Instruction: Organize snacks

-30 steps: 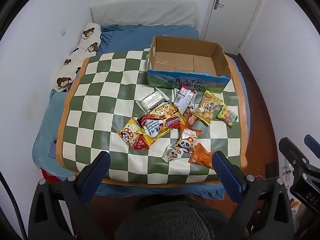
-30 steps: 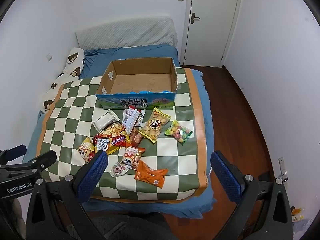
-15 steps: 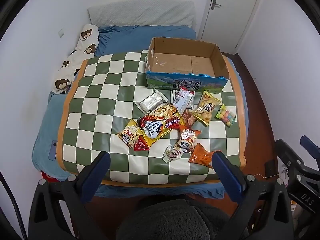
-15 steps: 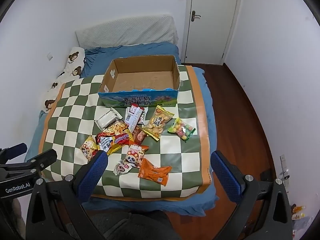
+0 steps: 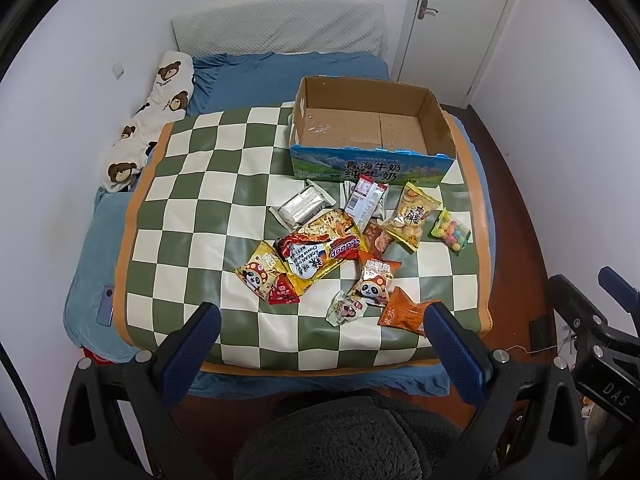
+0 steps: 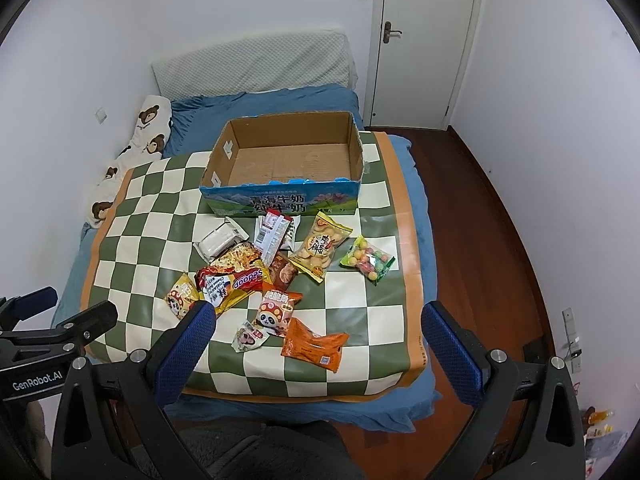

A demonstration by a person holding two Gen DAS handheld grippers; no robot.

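White-walled bedroom with closed door [image 6: 424,40]; blue-sheeted bed [image 5: 280,68] covered by green-and-cream checkered mat [image 5: 192,208], bear-print pillow [image 5: 160,100] along the wall side.

Open cardboard box [image 5: 372,160], interior bare, at the far part of the mat. Snack packets scattered loose on the mat just in front of the box: silver foil pack [image 5: 302,204], red-and-white carton pack [image 5: 366,196], biscuit bag [image 5: 410,216], bag of coloured candy balls [image 5: 450,232], red-and-yellow noodle packet [image 5: 320,250], two panda-print packets [image 5: 260,272] [image 5: 374,280], small pale packet [image 5: 346,309], orange packet [image 6: 314,344] nearest the mat's near edge.

Left gripper [image 5: 320,344] held low at the foot of the bed, aimed along the mat toward the box; blue-padded fingers [image 5: 192,352] spread wide, nothing between them, clear of all packets.

Right gripper [image 6: 318,340] alongside, likewise level and pointed at the box; fingers [image 6: 450,354] wide apart, holding nothing, above the near edge of the mat.
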